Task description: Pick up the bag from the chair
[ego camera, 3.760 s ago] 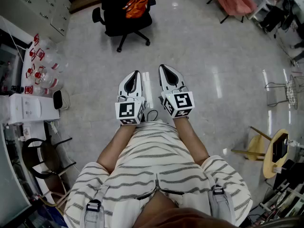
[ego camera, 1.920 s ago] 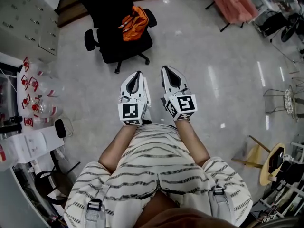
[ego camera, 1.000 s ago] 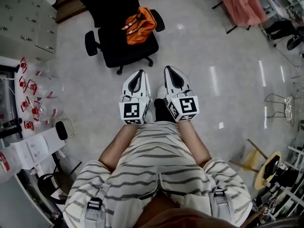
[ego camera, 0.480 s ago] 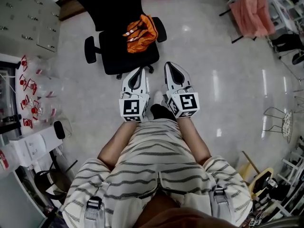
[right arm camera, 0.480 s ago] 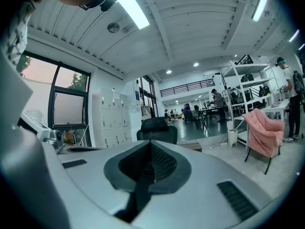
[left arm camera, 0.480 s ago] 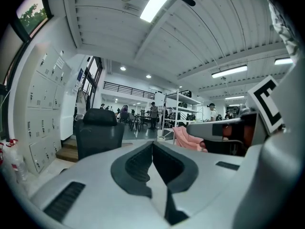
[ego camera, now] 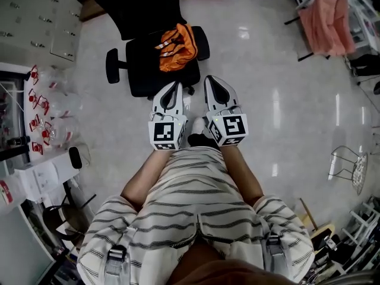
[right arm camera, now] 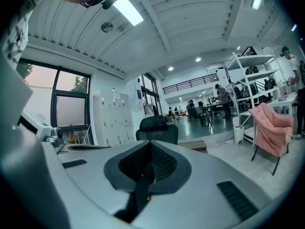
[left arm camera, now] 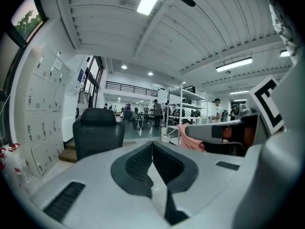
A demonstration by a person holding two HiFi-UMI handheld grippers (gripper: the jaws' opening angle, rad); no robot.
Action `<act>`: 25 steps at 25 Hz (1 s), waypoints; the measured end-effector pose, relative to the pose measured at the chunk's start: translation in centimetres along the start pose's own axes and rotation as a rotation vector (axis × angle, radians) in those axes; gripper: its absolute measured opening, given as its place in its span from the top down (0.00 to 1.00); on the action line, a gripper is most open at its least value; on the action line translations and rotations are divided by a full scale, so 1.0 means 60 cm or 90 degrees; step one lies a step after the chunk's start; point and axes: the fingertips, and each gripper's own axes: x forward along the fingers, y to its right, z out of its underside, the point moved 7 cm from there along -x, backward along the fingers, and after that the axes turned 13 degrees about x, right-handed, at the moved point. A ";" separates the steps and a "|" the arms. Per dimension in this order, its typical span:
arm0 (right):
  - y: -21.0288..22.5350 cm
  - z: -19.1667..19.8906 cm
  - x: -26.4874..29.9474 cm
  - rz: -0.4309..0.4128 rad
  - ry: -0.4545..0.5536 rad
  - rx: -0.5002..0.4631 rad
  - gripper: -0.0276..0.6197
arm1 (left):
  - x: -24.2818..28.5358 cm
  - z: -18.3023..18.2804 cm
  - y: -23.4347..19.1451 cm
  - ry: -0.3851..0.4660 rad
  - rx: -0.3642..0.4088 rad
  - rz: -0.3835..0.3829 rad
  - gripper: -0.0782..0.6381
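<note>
- The left tongs (ego camera: 176, 85) are shut: in the left gripper view their dark ribbed pads (left arm camera: 143, 159) meet along one line, with nothing between them.
- The right tongs (ego camera: 208, 80) are shut too, and the right gripper view shows their jaws pressed together and empty.
- Both tongs are held out side by side in front of the person's striped top (ego camera: 196, 212), pointing roughly level towards the chair (ego camera: 148, 70).
- Each carries a marker cube, left (ego camera: 165, 134) and right (ego camera: 230, 128), printed with black-and-white square patterns and no words.
- The bag (ego camera: 177, 45), orange with pale stripes, lies on the seat of the black office chair, towards its right side and beyond the tips of the tongs. Neither pair touches it.
- The chair's tall backrest shows in the left gripper view (left arm camera: 97, 132) and the right gripper view (right arm camera: 156, 128), straight ahead. The bag itself cannot be seen in either.
- To the left stand clear bottles (ego camera: 50, 108) with red-and-white labels, whose print is too small to read.
- Grey lockers (ego camera: 35, 22) line the wall behind them. Small tags on the doors are not legible.
- Far right, a pink cloth (ego camera: 329, 16) hangs over another chair on the glossy floor (ego camera: 279, 100).
</note>
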 end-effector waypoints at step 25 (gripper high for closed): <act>0.045 0.062 0.096 0.039 -0.074 0.048 0.93 | 0.090 0.066 -0.034 -0.059 -0.036 0.039 0.86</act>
